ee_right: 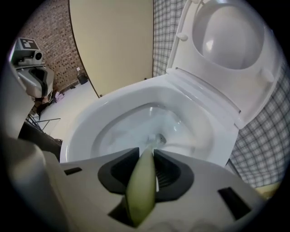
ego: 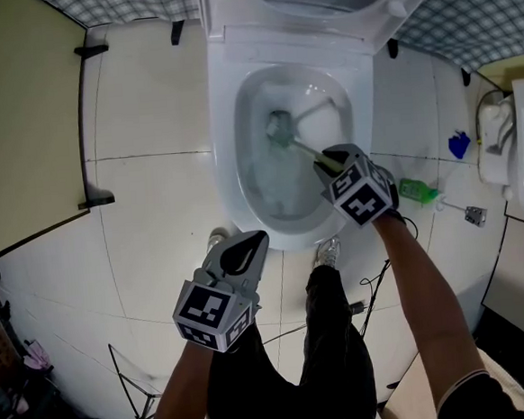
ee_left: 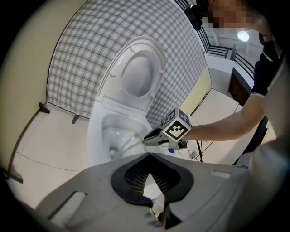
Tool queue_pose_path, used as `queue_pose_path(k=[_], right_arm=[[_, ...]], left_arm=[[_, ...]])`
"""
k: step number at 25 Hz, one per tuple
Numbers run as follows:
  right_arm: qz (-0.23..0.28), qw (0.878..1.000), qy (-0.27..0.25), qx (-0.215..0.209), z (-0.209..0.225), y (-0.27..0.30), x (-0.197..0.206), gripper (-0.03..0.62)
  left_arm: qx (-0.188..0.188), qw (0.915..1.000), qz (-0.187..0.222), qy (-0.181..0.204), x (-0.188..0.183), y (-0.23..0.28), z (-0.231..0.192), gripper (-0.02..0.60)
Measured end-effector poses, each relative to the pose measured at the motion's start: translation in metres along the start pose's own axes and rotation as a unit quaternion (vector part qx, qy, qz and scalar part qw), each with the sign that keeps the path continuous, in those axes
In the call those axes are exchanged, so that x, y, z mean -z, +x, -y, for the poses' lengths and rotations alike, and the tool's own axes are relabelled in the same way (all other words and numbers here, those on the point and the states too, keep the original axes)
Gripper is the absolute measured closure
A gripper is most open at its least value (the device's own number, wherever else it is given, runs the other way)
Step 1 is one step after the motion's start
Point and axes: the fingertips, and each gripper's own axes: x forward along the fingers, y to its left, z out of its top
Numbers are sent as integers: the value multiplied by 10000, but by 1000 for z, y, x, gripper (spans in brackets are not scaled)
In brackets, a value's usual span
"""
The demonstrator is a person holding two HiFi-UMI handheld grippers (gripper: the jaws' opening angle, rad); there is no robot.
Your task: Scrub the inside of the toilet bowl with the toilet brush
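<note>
Jaws of the right hand-held gripper (ee_right: 146,154) pinch the toilet brush (ee_right: 141,190); those of the left hand-held gripper (ee_left: 148,155) meet.

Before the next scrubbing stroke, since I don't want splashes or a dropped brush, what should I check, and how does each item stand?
1. Right hand-held gripper clamped on the toilet brush handle: ok.
2. Brush head down inside the toilet bowl: ok.
3. Toilet seat raised, clear of the stroke: ok.
4. Left hand-held gripper shut, empty, clear of the bowl: ok.
5. Bristles pressing on the porcelain: cannot tell.
</note>
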Motion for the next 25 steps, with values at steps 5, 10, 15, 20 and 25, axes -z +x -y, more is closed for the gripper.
queue_pose_path(k=[5,10,15,20,25], right_arm=[[-114,9971,-726,213,6,-9,-9,479],[-368,9924,-1100,407,13,-25,-22,479],[-475,9932,-1014,317,20,-8,-26,479],[-528,9946,-797,396,31,16,-26,479],[-453,9917,-1100,497,24,-14,-26,479]], left_arm=[[6,10000,17,-2,0,-1,0,572],[23,10000,12,-6,1,-2,2,572],[-7,10000,64,-15,-1,-4,-2,572],[-20,10000,72,-7,1,-6,-6,572],[33,10000,38,-11,7,-9,-3,572]])
